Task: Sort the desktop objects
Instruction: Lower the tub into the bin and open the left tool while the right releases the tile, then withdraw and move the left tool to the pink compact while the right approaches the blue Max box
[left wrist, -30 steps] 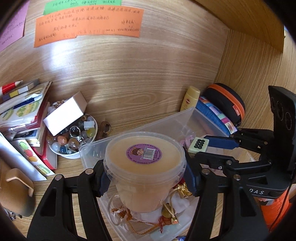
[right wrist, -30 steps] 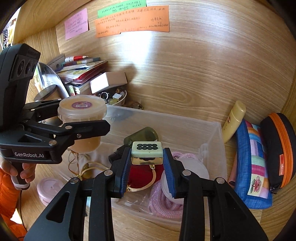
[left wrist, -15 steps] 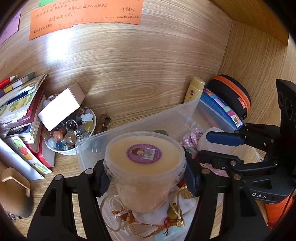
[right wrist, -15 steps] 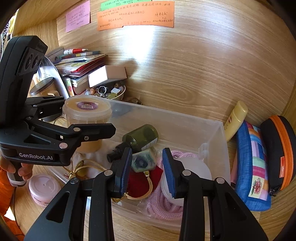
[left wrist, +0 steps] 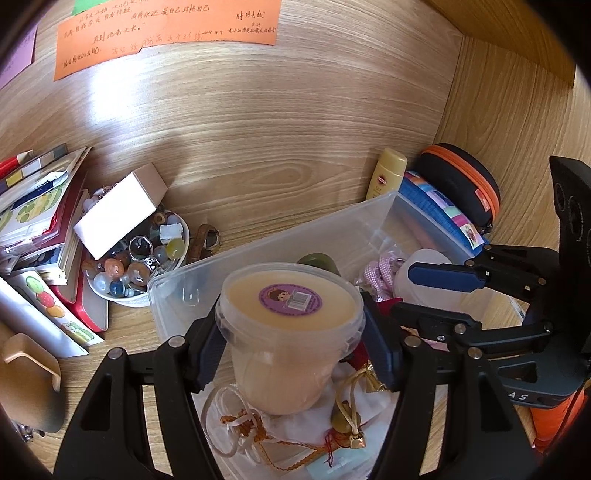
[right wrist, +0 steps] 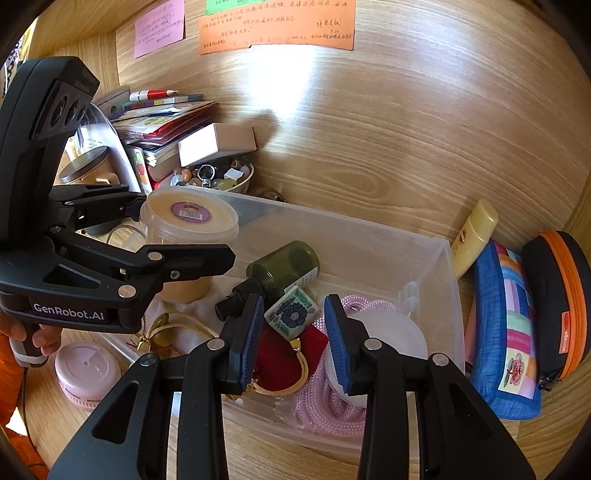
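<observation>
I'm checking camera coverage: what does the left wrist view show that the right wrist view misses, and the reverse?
Left wrist only: the string-tied white pouch under the tub, inside the bin.

Right wrist only: the pink jar outside the bin, the patterned tile lying in it, and a pink wall note.

Both: the clear bin, the orange-lidded tub gripped by the left hand-held gripper, the open right hand-held gripper, the bead bowl and the yellow tube.

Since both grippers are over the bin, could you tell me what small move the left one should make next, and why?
Probably lower the tub and open. The left gripper holds it above the white pouch in the bin, while the right gripper is open, its tile dropped.
</observation>
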